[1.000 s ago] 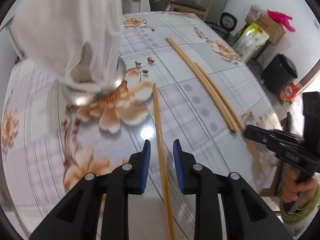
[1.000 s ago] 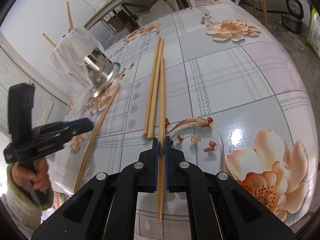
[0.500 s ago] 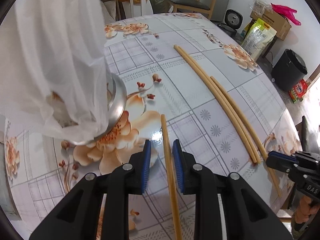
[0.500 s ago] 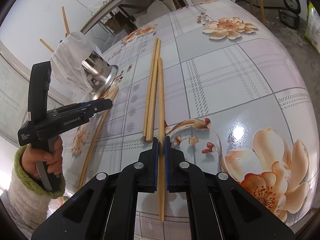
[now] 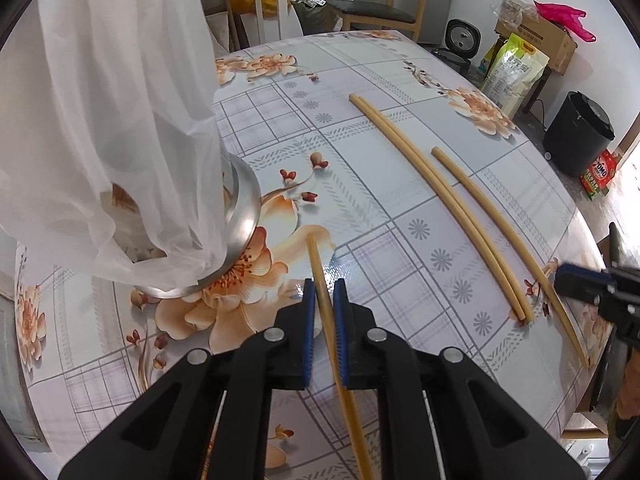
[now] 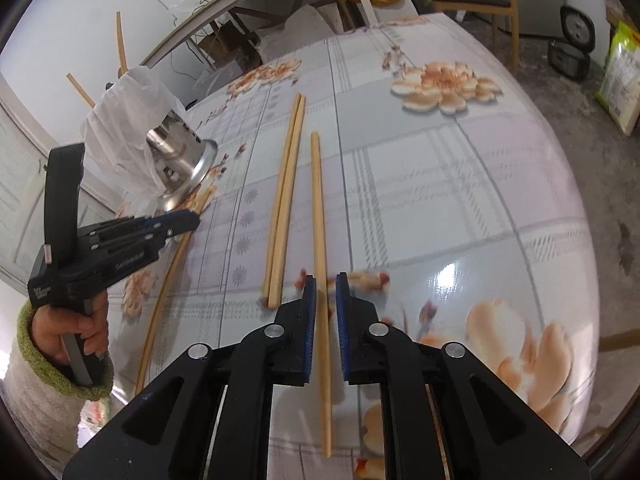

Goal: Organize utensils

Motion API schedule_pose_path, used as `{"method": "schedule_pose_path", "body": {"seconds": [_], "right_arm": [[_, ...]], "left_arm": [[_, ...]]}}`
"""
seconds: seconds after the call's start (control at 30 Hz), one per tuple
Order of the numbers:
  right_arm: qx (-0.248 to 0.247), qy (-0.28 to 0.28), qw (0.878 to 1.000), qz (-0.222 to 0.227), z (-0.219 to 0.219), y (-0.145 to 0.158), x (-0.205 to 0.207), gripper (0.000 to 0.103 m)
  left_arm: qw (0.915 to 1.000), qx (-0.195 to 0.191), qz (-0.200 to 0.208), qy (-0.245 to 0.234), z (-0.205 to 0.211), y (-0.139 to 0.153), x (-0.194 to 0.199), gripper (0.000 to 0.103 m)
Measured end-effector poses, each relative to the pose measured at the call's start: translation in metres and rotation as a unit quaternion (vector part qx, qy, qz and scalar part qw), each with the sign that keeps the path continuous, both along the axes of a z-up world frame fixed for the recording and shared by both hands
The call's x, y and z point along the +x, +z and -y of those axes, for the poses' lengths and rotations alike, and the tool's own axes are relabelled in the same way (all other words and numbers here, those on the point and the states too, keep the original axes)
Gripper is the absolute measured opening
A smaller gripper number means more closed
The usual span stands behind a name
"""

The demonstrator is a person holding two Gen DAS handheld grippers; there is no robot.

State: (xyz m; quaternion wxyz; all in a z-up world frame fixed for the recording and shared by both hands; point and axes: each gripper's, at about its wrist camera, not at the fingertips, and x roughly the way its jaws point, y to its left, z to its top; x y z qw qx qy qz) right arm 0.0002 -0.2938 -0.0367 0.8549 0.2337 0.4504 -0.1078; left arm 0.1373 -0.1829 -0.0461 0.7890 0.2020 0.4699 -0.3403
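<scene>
Since half a second ago the right gripper (image 6: 325, 282) has parted its jaws; a chopstick (image 6: 320, 240) lies loose between them. Left of it, the left gripper (image 5: 321, 290), jaws slightly apart, straddles another chopstick (image 5: 318, 264) lying on the table (image 5: 400, 240) near the metal holder (image 5: 244, 208).

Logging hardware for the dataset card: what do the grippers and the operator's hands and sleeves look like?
Both the left gripper and the right gripper are matte black plastic with blue ribbed pads and silver pivot rivets. The left one has a pistol-style handle and small white lettering. The left hand is bare, with a fuzzy cream sleeve cuffed in green. No cables show.
</scene>
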Motion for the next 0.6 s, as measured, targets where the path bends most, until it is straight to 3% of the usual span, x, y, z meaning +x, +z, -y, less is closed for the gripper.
{"method": "schedule_pose_path", "body": {"seconds": [0.37, 0.6], "right_arm": [[-0.065, 0.044, 0.997, -0.005, 0.010, 0.003, 0.066, 0.015], [-0.078, 0.067, 0.995, -0.011, 0.010, 0.000, 0.092, 0.015]], "left_arm": [[1.0000, -0.007, -0.003, -0.003, -0.005, 0.000, 0.000, 0.009], [0.9999, -0.009, -0.006, -0.001, -0.006, 0.001, 0.000, 0.009]]}}
